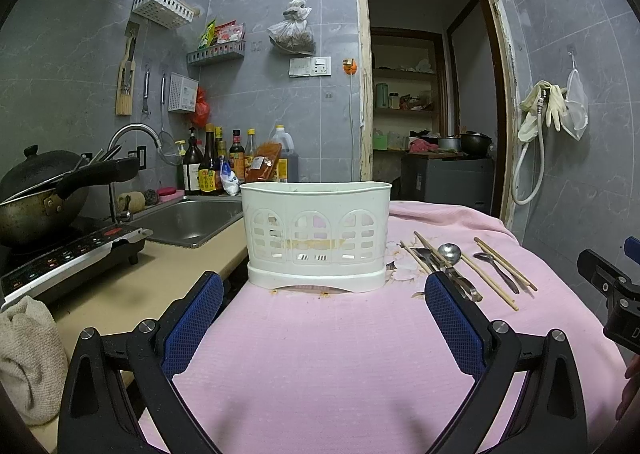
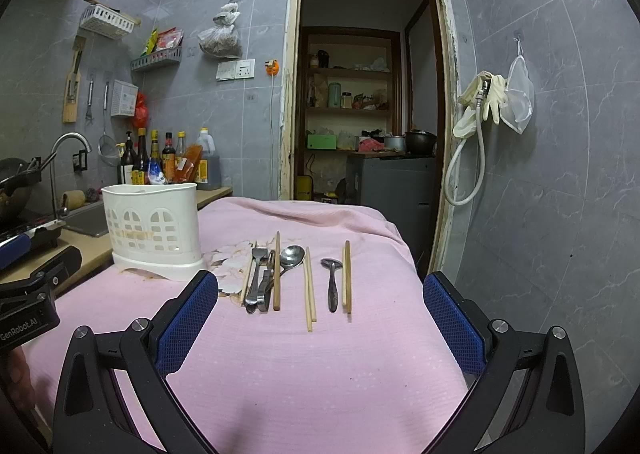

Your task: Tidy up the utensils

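A white plastic utensil holder stands upright on the pink cloth. To its right lie wooden chopsticks, a large metal spoon, a small spoon and other metal cutlery. My left gripper is open, facing the holder from just in front. My right gripper is open, with the utensils lying just beyond its blue fingertips. Neither holds anything.
A steel sink with a tap, an induction hob carrying a black wok, and sauce bottles sit left of the cloth. A towel lies at the near left. An open doorway is behind.
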A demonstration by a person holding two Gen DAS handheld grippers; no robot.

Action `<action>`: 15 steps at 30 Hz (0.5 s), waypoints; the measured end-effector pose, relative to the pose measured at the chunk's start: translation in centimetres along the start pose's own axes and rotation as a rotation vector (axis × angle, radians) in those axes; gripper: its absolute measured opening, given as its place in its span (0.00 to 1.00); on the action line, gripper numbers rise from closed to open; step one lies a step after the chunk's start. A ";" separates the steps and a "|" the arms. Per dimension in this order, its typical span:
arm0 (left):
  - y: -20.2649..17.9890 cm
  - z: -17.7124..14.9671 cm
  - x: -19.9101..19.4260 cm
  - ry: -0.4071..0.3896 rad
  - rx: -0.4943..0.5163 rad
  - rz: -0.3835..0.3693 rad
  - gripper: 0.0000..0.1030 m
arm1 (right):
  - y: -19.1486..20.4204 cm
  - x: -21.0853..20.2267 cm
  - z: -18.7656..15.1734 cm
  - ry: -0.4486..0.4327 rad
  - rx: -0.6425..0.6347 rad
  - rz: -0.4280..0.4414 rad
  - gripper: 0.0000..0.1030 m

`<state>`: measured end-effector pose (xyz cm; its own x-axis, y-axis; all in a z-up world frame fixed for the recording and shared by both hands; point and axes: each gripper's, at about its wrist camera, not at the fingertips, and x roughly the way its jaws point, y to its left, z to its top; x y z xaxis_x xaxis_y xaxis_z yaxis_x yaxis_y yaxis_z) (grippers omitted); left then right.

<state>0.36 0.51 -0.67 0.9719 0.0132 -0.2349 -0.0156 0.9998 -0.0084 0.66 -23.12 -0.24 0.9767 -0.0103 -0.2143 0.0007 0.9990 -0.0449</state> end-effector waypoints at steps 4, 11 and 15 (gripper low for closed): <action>0.0 0.0 0.0 0.000 0.000 -0.002 0.96 | 0.0 0.0 0.0 0.002 0.000 0.001 1.00; 0.2 0.0 0.2 0.001 0.007 0.005 0.96 | 0.4 0.0 -0.1 0.003 -0.002 0.004 1.00; 0.5 0.6 0.3 -0.017 0.011 0.018 0.96 | 0.7 0.4 -0.2 0.002 -0.013 0.009 1.00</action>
<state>0.82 1.02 -0.21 0.9754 0.0311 -0.2183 -0.0305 0.9995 0.0063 1.04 -22.41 -0.56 0.9762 -0.0017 -0.2170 -0.0107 0.9984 -0.0562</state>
